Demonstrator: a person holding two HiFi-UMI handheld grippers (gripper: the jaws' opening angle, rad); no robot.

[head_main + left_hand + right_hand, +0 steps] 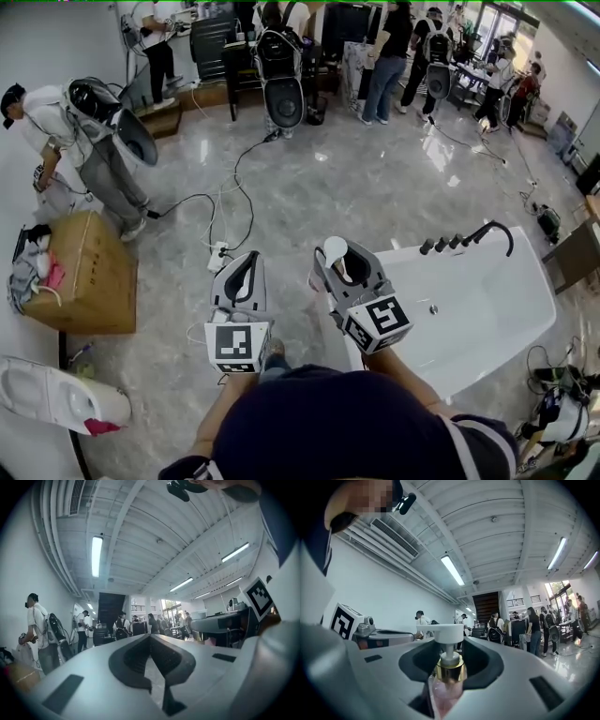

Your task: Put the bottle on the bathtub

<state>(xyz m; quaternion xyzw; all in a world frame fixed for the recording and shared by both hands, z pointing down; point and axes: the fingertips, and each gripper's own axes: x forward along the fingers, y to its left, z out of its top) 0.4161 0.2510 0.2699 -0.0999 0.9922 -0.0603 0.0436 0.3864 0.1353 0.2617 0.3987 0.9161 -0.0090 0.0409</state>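
Observation:
In the right gripper view, a pump bottle with a white pump head, gold collar and pink body stands upright between the jaws of my right gripper, which is shut on it. From the head view, that right gripper hovers at the near left end of the white bathtub, and only the bottle's white pump head shows. My left gripper hangs beside it over the marble floor, to the left of the tub. Its jaws stand together with nothing between them.
A black faucet and knobs sit on the tub's far rim. A power strip with cables lies on the floor ahead. A cardboard box stands at the left, a person behind it. Several people and equipment fill the back.

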